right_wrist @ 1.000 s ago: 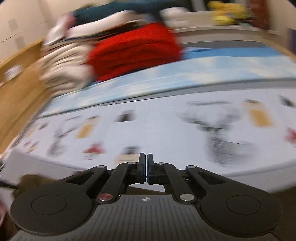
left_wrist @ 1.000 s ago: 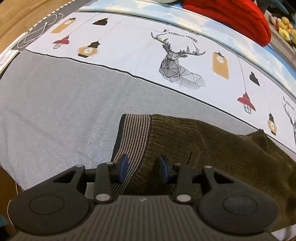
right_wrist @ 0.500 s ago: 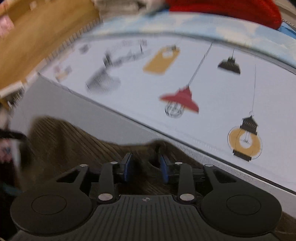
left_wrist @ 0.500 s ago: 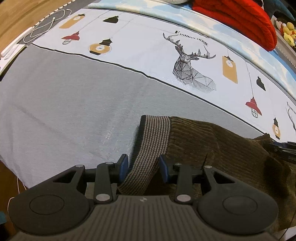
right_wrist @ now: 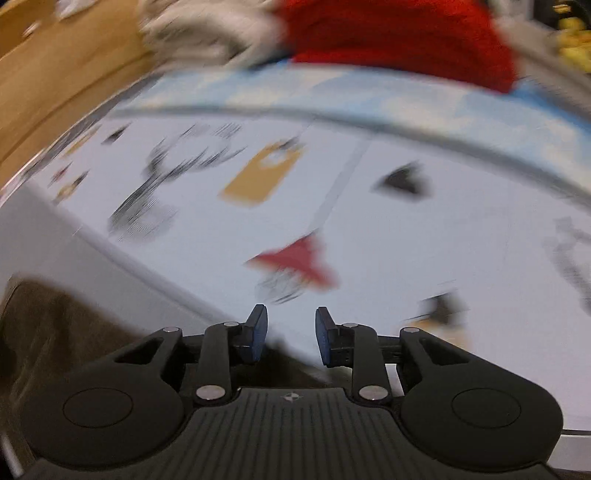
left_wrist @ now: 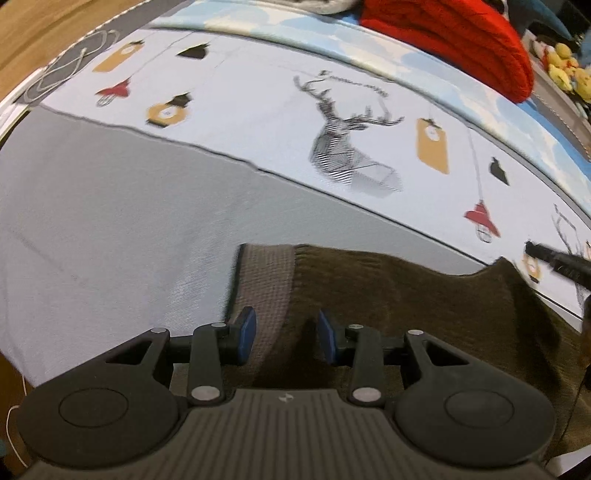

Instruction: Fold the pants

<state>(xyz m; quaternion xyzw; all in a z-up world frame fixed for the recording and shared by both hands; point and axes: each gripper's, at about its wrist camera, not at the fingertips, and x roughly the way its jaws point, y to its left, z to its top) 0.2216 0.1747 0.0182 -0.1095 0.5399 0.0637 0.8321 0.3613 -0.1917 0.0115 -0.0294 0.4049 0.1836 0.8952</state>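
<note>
Olive-brown corduroy pants [left_wrist: 406,295] lie flat on the grey strip of the bed sheet [left_wrist: 110,221], their striped waistband [left_wrist: 266,273] pointing left. My left gripper [left_wrist: 286,328] hovers low over the waistband, open, with the cloth lying under the gap between its blue pads. A black finger [left_wrist: 554,258] of the other gripper pokes in at the right edge, by the pants' far corner. In the blurred right wrist view, my right gripper [right_wrist: 290,328] stands over the edge of the pants [right_wrist: 62,332]. Its jaws are closing, the pads apart, dark cloth low between them.
The sheet's white band carries deer and lamp prints [left_wrist: 343,147]. A red knit garment [left_wrist: 454,40] and pale folded cloth [right_wrist: 207,40] lie at the back, yellow plush toys [left_wrist: 565,74] at the far right. A white cable [left_wrist: 74,62] lies on a grey strip at the back left, wood [left_wrist: 37,22] beyond it.
My right gripper went from shut to open and swung down from the far bedding onto the pants' edge. Its finger came into the left wrist view. The left gripper shifted slightly sideways over the waistband.
</note>
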